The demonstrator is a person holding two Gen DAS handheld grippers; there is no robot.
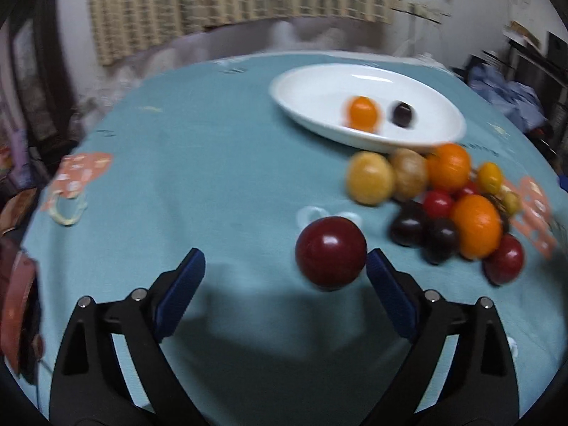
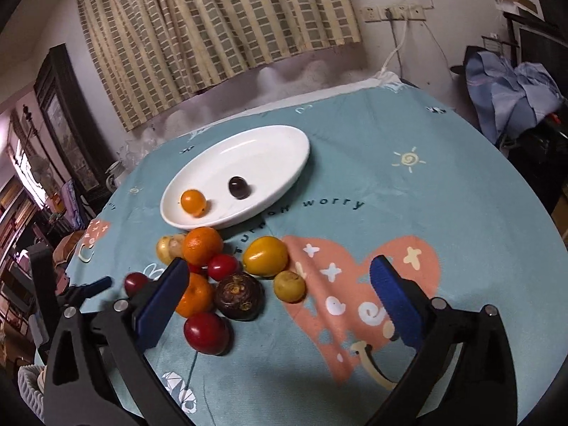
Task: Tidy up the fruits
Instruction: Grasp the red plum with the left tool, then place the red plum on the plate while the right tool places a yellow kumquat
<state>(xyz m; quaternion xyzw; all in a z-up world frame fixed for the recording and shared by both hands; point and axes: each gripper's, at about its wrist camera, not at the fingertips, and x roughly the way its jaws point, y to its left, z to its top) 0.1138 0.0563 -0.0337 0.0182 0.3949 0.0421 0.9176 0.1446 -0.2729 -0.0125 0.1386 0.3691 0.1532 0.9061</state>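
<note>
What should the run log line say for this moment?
white oval plate: small orange fruit, dark round fruit | left tongs: open | right tongs: open | fruit pile: on teal tablecloth

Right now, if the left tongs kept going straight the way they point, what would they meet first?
Probably the round dark red plum, close ahead beside the right-hand finger of the open left tongs; depth is unclear.

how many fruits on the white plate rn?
2. A small orange fruit toward the plate's left end and a dark round fruit near its middle; they sit apart. All other fruit lies on the tablecloth.
</note>
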